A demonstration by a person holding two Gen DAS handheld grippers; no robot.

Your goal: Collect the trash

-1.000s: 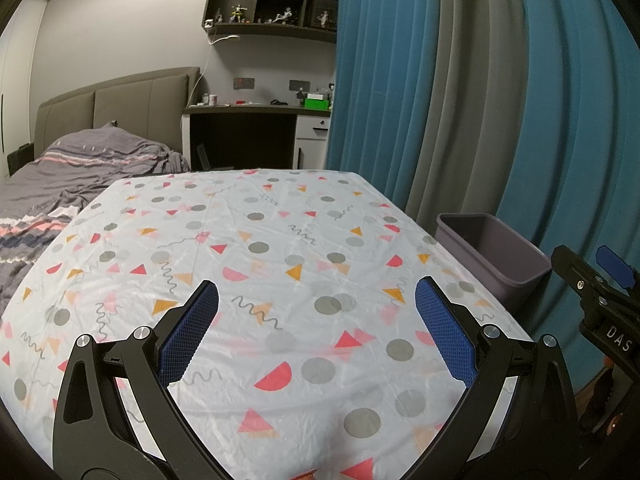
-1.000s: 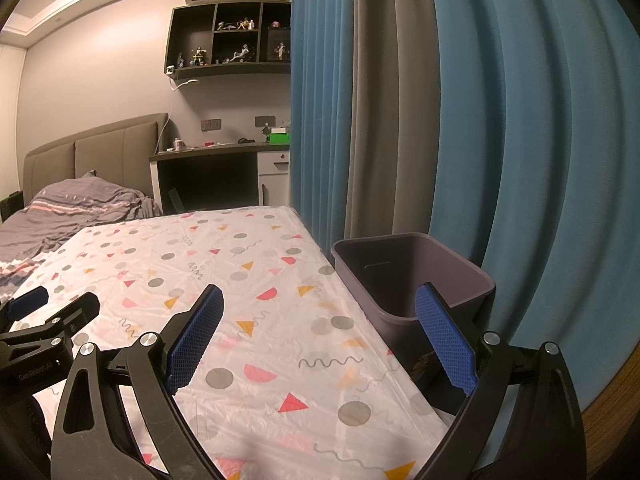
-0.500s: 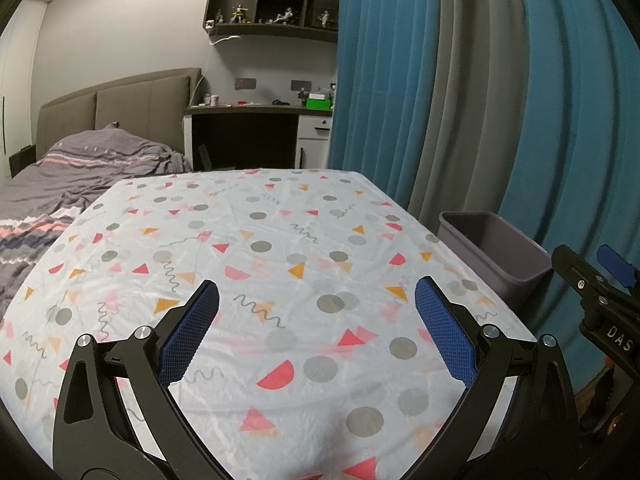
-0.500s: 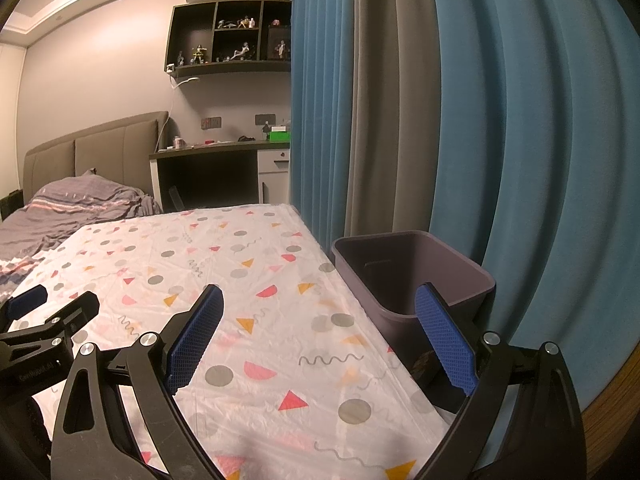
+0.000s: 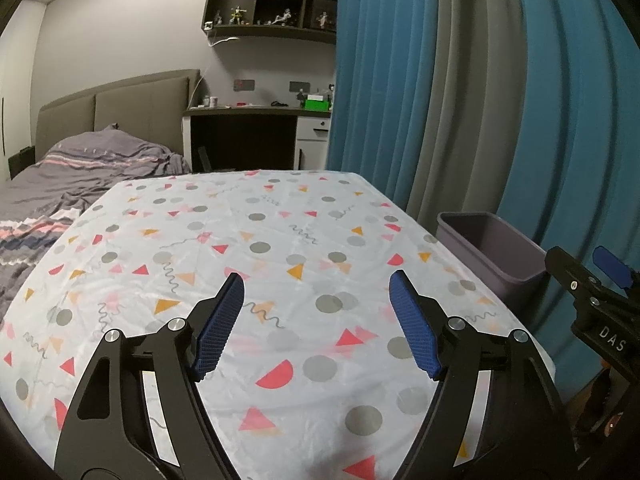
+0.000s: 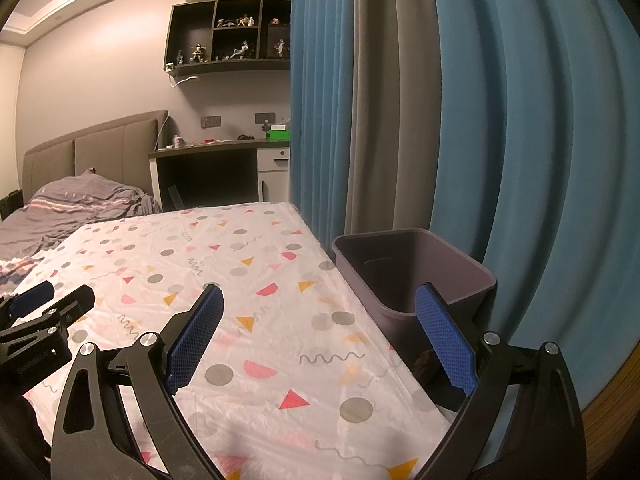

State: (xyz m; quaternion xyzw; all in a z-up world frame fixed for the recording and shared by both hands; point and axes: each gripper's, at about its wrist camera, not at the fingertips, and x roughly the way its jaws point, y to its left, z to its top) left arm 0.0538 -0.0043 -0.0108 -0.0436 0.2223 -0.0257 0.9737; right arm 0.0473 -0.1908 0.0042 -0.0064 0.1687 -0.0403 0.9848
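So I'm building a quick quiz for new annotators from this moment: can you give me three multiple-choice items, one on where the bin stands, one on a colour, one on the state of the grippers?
1. Where does the bin stand?
A. On the bed
B. Beside the right edge of the table, in front of the curtains
C. Under the desk

2. What colour are the pads on the gripper fingers?
A. Blue
B. Red
C. White

3. How are the left gripper and right gripper set?
A. Both shut on trash
B. Left shut, right open
C. Both open, holding nothing

Answers:
1 B: in the right wrist view the purple bin sits against the table's right edge, with the curtains behind it.
2 A: the textured pads are blue in both views.
3 C: each pair of fingers is spread wide, with only the patterned tablecloth showing between them.
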